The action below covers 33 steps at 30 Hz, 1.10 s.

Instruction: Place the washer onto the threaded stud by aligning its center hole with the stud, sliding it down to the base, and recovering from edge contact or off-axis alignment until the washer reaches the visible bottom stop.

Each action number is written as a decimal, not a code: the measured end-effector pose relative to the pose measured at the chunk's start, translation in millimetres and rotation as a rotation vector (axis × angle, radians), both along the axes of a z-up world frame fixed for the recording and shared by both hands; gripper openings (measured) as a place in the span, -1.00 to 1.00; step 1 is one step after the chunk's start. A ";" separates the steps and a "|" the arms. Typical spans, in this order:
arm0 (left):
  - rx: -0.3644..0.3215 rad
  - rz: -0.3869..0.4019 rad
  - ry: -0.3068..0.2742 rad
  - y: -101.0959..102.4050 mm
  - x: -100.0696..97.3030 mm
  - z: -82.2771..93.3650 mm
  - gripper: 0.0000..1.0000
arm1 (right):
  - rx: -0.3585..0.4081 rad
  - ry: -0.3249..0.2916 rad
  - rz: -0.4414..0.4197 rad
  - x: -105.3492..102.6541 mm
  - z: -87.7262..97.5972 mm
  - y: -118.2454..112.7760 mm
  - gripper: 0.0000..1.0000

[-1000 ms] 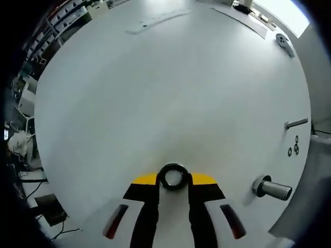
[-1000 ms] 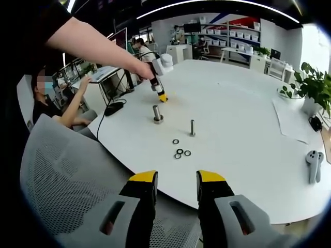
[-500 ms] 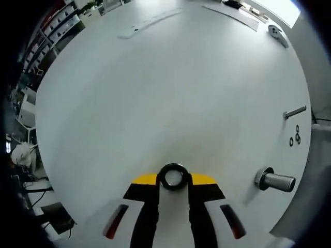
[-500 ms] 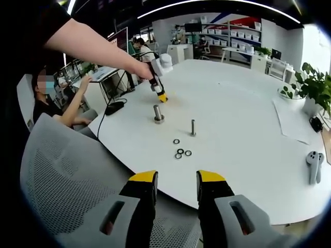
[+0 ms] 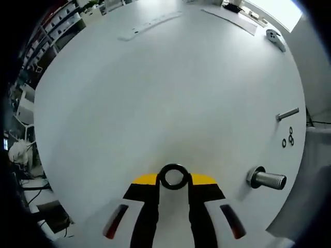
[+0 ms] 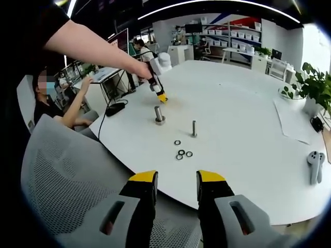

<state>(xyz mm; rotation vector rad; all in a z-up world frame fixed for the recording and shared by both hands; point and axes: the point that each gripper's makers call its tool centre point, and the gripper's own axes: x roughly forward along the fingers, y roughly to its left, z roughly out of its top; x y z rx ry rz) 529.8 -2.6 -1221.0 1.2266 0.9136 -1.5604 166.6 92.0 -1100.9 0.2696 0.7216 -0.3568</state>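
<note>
Left gripper (image 5: pixel 174 181) clamps the washer (image 5: pixel 173 176) above the table (image 5: pixel 155 93), near its edge; right gripper (image 6: pixel 176 187) stands apart, empty. The stud (image 6: pixel 159 114) is just beside: level the washer, centre its hole, lower straight.

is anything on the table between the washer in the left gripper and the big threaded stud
Nothing visible. The washer, pinched in the left gripper, has bare white table between it and the threaded stud; the loose washers lie beyond it.
</note>
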 end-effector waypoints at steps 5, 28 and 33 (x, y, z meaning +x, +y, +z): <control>-0.011 -0.021 0.005 2.3 -8.3 11.1 -0.63 | 0.000 0.000 0.006 0.5 0.3 0.8 -0.35; -0.047 -0.244 0.014 30.1 -77.7 82.9 -0.63 | 0.005 -0.020 0.037 5.6 3.0 5.0 -0.35; -0.034 -0.275 0.026 42.4 -99.9 86.2 -0.63 | 0.012 -0.024 0.030 5.9 3.1 5.3 -0.35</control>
